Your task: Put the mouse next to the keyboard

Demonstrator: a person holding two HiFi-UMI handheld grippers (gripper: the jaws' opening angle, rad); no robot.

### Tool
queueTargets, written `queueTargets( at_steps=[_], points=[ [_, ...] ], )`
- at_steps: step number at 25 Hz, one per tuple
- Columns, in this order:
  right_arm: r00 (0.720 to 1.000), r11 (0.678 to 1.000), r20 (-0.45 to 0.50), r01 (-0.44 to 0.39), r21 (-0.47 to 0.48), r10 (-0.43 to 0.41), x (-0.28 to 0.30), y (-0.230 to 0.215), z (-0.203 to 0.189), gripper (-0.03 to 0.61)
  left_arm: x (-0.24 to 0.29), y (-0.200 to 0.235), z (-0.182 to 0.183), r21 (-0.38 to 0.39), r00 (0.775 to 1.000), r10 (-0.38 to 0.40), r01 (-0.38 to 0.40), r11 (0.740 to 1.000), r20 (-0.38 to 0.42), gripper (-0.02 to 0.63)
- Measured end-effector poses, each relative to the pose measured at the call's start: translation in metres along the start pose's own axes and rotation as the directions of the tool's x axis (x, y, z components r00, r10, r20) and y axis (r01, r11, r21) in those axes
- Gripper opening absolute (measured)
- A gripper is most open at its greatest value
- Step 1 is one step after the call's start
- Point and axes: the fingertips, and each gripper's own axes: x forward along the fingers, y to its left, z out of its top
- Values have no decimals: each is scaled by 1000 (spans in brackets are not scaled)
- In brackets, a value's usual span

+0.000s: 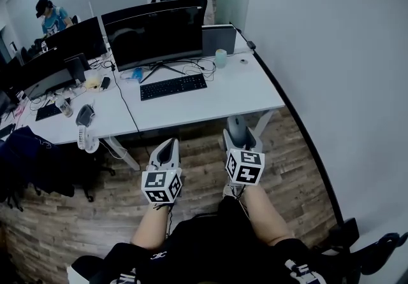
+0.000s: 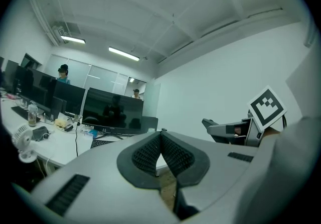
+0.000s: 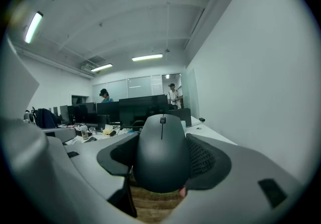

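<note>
Right gripper (image 1: pixel 237 137) jaws clamp the mouse (image 3: pixel 161 152), nose forward (left gripper (image 2: pixel 161 140) jaws pressed together, empty), short of the surface's (image 1: pixel 245 92) near edge, keyboard (image 1: pixel 173 86) ahead-left.

No word, number or brand can be read anywhere. The left gripper (image 1: pixel 168 149) bears a marker cube (image 1: pixel 161 186) and the right gripper (image 1: pixel 238 131) bears another (image 1: pixel 245 167). Both show only black-and-white square patterns, no letters. One such pattern (image 2: pixel 268 107) also shows at 3 o'clock in the left gripper view. At 6 o'clock in the head view, a small white emblem (image 1: pixel 157 255) on the person's dark clothing is too small to read. So are the key legends on the keyboard (image 1: pixel 173 86).
</note>
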Motion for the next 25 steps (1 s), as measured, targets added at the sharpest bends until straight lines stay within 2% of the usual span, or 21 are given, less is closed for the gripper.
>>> queueTargets(
  at_steps=[5,11,20,25],
  points=[
    [1000,1000,0,-6,10,6,39,-10,1,309,32,11,-2,9,1000,12,-12,1000,-3,17],
    [1000,1000,-19,-20,23,21,110,-32,2,310,97,30,-5,9,999,41,-40,999,-17,17],
    [996,997,-44,-81,14,82,255,-77,27,310,239,53,3,48,996,80,-78,996,-44,17],
    [990,993,-65,-122,-5,121,333,-105,45,310,317,60,12,42,992,114,-112,993,-56,17]
  ],
)
